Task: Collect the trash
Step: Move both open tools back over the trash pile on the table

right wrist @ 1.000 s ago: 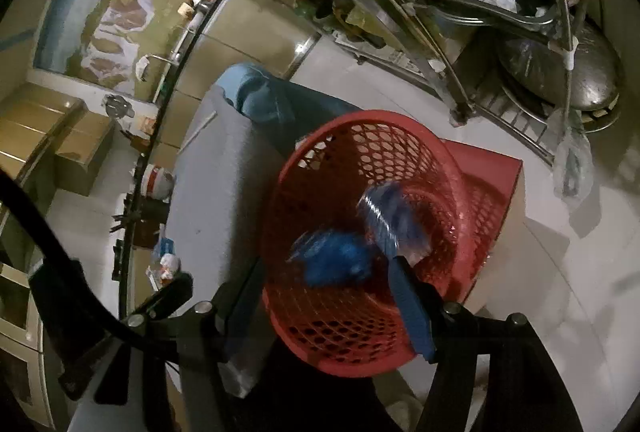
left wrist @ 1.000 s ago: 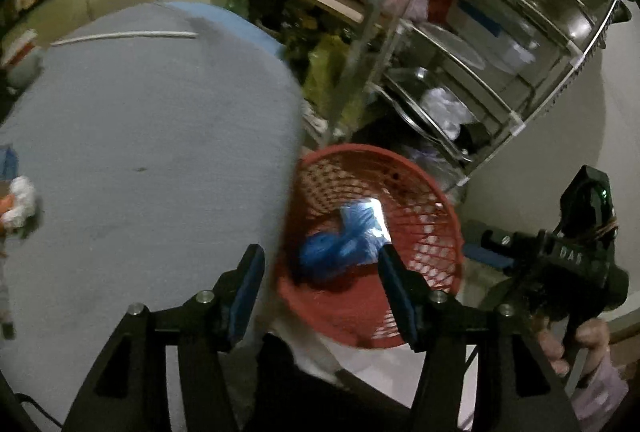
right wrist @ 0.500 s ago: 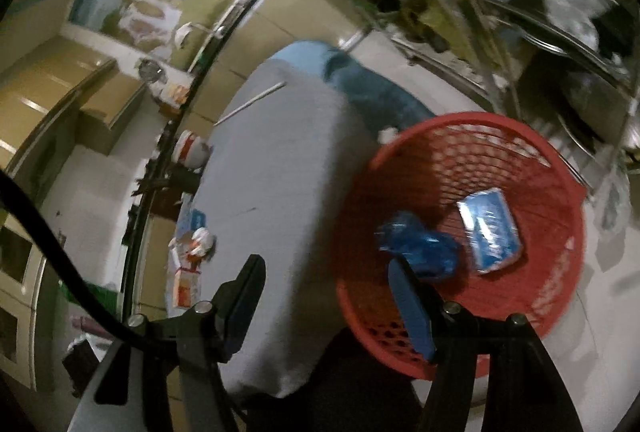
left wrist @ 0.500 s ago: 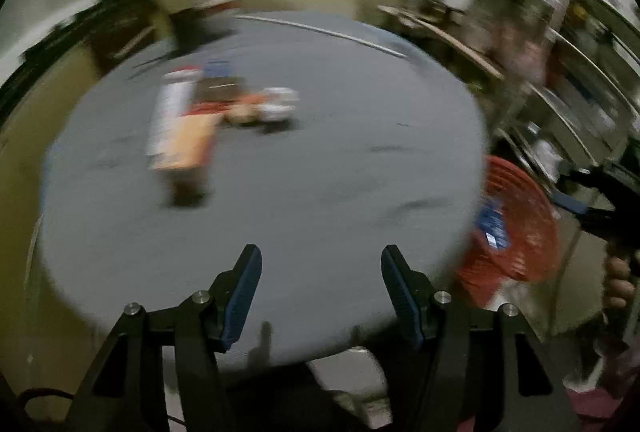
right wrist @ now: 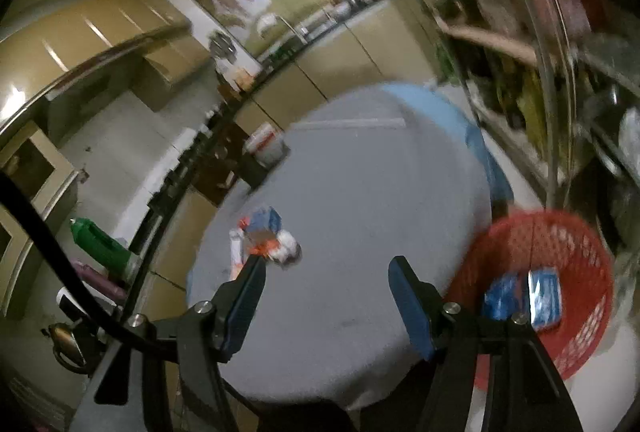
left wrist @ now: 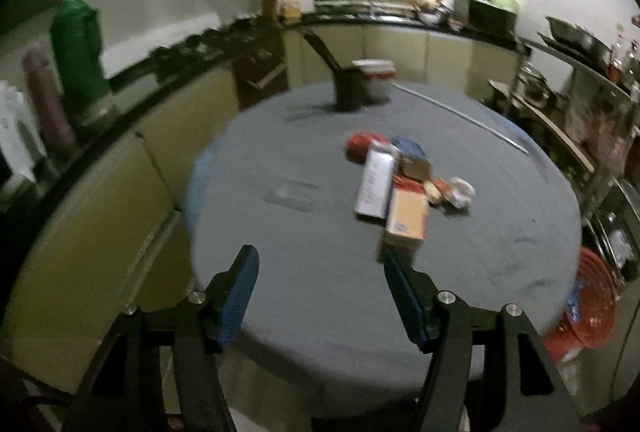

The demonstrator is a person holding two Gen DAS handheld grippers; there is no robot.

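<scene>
A pile of trash lies mid-table: an orange box [left wrist: 406,218], a white box [left wrist: 376,181], a blue packet [left wrist: 412,152], a red wrapper [left wrist: 360,144] and crumpled white paper [left wrist: 460,190]. The pile also shows in the right wrist view [right wrist: 262,236]. A red mesh basket [right wrist: 560,244] stands on the floor by the table's right edge, holding blue packets [right wrist: 524,296]; it also shows in the left wrist view [left wrist: 592,300]. My left gripper [left wrist: 320,272] is open and empty, above the near table edge. My right gripper [right wrist: 328,280] is open and empty over the table.
The round table has a grey cloth [left wrist: 320,216]. A dark holder [left wrist: 350,92] and a white tub [left wrist: 376,80] stand at its far side, with a thin white rod [left wrist: 460,116]. A metal rack [right wrist: 560,72] stands on the right. Kitchen counters run behind.
Both grippers have swung away from over the basket toward the table. The blue packets that were falling now lie in the basket. The trash pile has come into view.
</scene>
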